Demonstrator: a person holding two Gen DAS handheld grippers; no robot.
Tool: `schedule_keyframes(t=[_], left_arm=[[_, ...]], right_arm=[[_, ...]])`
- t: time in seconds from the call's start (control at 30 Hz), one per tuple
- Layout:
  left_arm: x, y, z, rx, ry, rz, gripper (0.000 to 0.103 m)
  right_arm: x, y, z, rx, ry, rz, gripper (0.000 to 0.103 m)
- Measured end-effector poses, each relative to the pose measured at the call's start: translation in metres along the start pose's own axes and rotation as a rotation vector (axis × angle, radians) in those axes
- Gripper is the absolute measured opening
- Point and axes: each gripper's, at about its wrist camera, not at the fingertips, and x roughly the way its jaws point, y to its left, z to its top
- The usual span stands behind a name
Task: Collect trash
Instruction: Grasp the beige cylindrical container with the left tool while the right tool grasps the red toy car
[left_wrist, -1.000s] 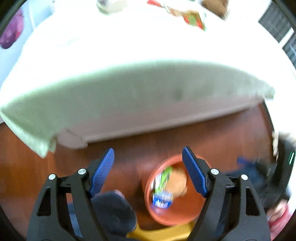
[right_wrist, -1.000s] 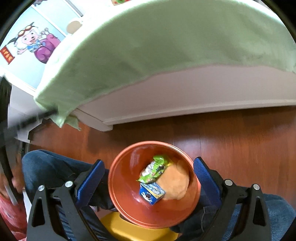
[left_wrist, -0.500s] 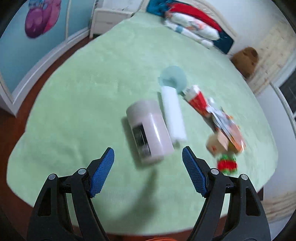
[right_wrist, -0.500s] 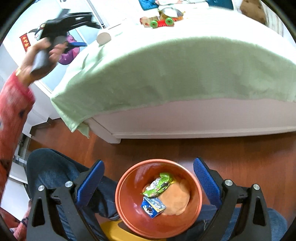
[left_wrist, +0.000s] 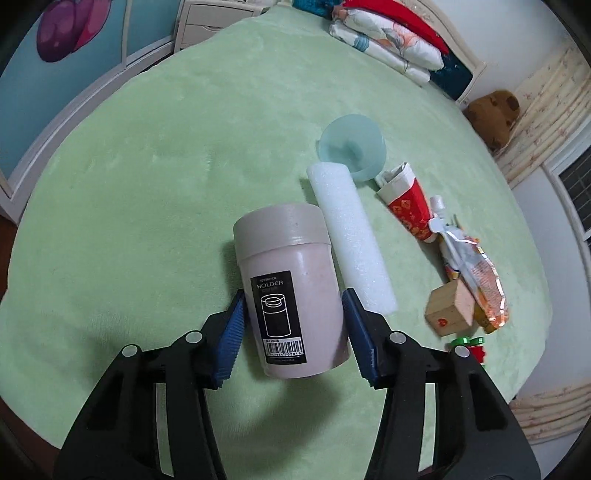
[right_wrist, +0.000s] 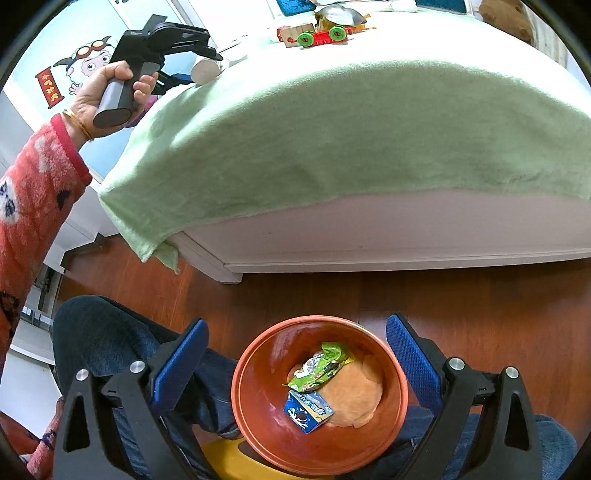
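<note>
toothpick holder (left_wrist: 291, 295) between left tongs (left_wrist: 293, 334)

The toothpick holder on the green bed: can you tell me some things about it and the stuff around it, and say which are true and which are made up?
1. The toothpick holder lies between the jaws of the left gripper. True.
2. The white foam roll lies far from the holder, beside the pillows. False: it lies right next to the holder.
3. The orange bowl is empty. False: a green wrapper and a small blue box are in it.
4. The right gripper is open and holds nothing. True.
5. The blue-green cup stands upright. False: it lies on its side.
</note>
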Motion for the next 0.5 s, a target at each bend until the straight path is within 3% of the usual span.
schedule_keyframes(t=[0.23, 0.5], left_arm=[[-0.042, 0.009, -0.018, 0.03, -0.067, -0.057, 0.051], [-0.096, 0.011, -0.063, 0.14, -0.128, -0.081, 0.051]], right_arm=[[-0.007, 0.001, 0.016, -0.023, -0.034, -0.014, 0.095], [-0.033, 0.005, 0.1, -0.041, -0.213, -0.025, 0.095]])
